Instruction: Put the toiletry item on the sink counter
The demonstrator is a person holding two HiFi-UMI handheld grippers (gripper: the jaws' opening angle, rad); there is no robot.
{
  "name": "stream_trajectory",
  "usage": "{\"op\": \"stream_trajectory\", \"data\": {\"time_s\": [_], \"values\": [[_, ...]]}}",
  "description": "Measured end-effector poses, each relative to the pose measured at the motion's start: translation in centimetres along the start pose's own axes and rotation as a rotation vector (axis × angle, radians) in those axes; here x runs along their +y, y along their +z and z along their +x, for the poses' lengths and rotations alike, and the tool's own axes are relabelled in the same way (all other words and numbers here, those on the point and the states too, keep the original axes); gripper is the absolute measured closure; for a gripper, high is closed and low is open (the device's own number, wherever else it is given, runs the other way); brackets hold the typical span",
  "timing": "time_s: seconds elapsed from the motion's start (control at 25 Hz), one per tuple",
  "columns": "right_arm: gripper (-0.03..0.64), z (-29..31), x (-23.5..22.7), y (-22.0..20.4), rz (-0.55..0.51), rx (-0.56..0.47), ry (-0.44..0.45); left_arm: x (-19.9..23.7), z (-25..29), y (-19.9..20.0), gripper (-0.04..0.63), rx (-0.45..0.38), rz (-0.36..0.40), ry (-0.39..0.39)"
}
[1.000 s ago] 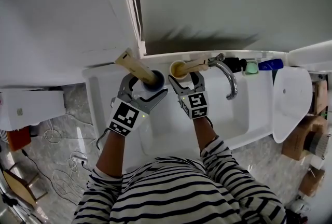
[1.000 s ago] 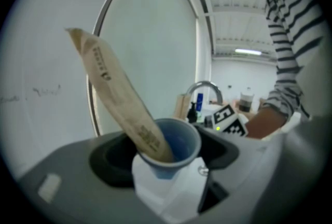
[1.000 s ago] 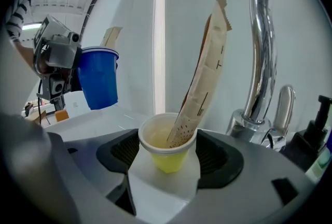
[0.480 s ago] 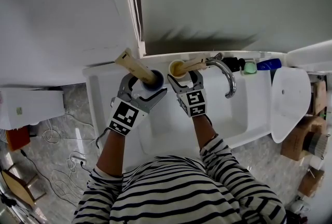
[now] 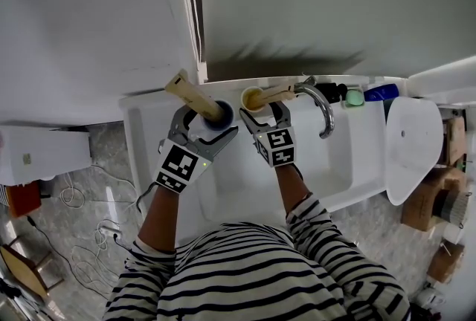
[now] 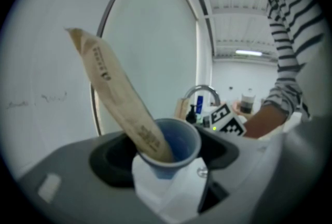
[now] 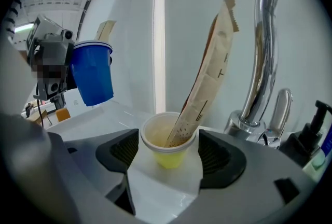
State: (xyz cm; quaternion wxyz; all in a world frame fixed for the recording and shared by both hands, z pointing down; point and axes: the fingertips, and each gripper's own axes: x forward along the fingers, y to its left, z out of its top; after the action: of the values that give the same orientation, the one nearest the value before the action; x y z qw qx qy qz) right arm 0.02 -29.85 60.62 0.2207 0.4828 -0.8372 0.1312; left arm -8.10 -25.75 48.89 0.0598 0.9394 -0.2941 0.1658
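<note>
Your left gripper (image 5: 210, 120) is clamped on a blue plastic cup (image 6: 176, 142), its jaws set wide with a pad against each side of the cup. A long tan paper packet (image 6: 116, 98) stands in that cup and leans up and away to the left. From the right gripper view, the cup hangs clear above the white sink counter (image 5: 145, 119), over its far left part.

Your right gripper (image 5: 263, 110) has its jaws closed on a small yellow plastic cup (image 7: 168, 140), with the pads against the rim on both sides. A second tan paper packet (image 7: 207, 78) with a serrated top edge stands in this cup, tilted to the right toward the curved chrome faucet (image 7: 264, 52). The yellow cup sits low at the far rim of the counter, just left of the faucet base. I cannot tell whether its bottom touches the surface.

The two cups are near each other, the blue one to the left. Right of the faucet, along the far edge, stand a black pump bottle (image 5: 335, 91), a small green item (image 5: 358, 97) and a blue bottle (image 5: 383, 93). The white basin (image 5: 349, 156) lies on the near side of the faucet, to the right of your striped sleeves (image 5: 327, 230).
</note>
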Motion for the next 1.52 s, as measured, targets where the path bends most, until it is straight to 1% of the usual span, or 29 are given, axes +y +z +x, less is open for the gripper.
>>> {"op": "stream_trajectory", "data": {"time_s": [0.24, 0.4, 0.56, 0.8, 1.12, 1.52], "values": [[0.295, -0.7, -0.3, -0.1, 0.01, 0.015, -0.013, -0.2, -0.3, 0.3, 0.225, -0.002, 0.008, 0.003], [0.295, -1.8, -0.4, 0.2, 0.023, 0.002, -0.021, -0.4, -0.6, 0.5, 0.225, -0.007, 0.015, 0.005], [0.295, -3.2, 0.0, 0.9, 0.014, -0.012, -0.025, -0.7, -1.1, 0.9, 0.225, -0.014, 0.024, 0.007], [0.295, -5.7, 0.9, 2.4, 0.007, -0.057, -0.019, -1.3, -1.8, 1.4, 0.225, -0.024, 0.037, 0.01], [0.295, -9.2, 2.3, 5.2, -0.005, -0.145, -0.005, -2.0, -2.5, 2.0, 0.225, -0.036, 0.05, 0.016], [0.298, -12.0, 3.8, 8.4, -0.045, -0.235, 0.023, -2.3, -2.4, 2.3, 0.225, -0.043, 0.059, 0.014]]}}
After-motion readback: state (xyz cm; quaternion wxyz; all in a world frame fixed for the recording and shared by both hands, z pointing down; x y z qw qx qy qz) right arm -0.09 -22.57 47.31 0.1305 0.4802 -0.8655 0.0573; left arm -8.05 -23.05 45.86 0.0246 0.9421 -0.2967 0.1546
